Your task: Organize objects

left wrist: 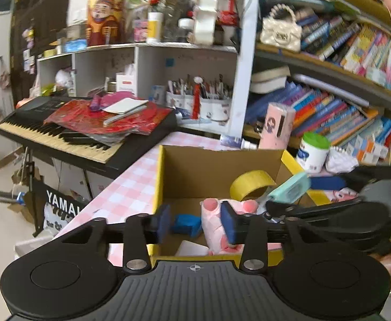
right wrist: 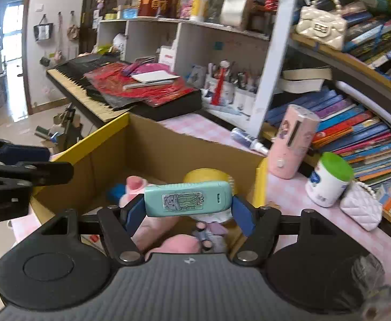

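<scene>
Both views evenly lit by soft daylight, moderately bright. Right wrist view: source is a doorway (right wrist: 10,42) at far left, blown out white, with glare on the floor (right wrist: 21,119) below it. Shadows weak throughout. Strong fisheye bending: bookshelf (left wrist: 329,64) boards curve at the right edge, corners go dark. Slight motion blur on shelf clutter and book spines; titles unreadable.

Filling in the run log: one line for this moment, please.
left gripper: open, empty, over cardboard box | right gripper: shut on teal case above box
</scene>
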### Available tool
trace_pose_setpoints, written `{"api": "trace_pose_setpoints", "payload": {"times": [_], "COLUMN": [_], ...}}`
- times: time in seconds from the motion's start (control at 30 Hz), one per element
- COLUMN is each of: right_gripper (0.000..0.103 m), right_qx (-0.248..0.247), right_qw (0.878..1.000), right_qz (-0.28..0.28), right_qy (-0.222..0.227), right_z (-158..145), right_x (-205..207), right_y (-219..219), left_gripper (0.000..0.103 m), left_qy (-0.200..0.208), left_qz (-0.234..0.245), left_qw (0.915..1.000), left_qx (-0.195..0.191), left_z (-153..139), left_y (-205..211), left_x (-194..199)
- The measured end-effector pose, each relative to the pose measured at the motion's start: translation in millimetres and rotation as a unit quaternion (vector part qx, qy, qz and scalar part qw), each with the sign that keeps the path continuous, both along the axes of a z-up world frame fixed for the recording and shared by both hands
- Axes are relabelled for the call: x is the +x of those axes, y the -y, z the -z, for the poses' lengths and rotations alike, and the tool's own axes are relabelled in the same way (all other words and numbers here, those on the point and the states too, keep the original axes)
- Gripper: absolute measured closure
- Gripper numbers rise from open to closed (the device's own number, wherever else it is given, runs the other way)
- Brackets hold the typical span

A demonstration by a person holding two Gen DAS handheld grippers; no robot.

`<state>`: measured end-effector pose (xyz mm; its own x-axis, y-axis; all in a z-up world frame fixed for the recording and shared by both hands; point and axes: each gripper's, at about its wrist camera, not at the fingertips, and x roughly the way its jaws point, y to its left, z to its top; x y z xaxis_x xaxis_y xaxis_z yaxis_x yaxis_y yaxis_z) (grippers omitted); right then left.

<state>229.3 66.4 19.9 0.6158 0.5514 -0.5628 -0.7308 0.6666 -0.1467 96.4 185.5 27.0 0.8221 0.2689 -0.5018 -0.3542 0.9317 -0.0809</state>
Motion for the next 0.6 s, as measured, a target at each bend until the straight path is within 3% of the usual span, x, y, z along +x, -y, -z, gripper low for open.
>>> {"api": "trace_pose_setpoints", "payload": {"times": [0.2,0.37,0.5,0.6], "right_gripper": [0.036,0.036,0.034,0.026], "right_qx": [-0.017,0.003,0.002,0.012], "right_qw": [0.998,0.992,0.991,0.993], "right_qz": [-0.007,0.025,0.041,0.047], "right_qy": [-0.065,-0.126,-0.125,-0.11], "right_z": [19.1,27.6,26.7,20.0], "right_x": [7.6,17.0,14.3,2.6], "right_y": [-19.0,-17.8,-18.0,-11.9], "left_gripper": [0.031,0.03,0.019,0.015], "left_qy": [0.036,0.023,0.026,0.027], "left_qz": [-0.019,-0.026,-0.034,-0.041], "left_qw": [0.9991,0.9993,0.999,0.9987], "left_qx": [-0.01,-0.017,-0.014,-0.016], "left_z": [-3.0,1.4,0.1,-0.2], "left_y": [2.1,0.8,-1.5,-2.4], "left_x": [-29.9,-41.1,-51.6,-57.9]}}
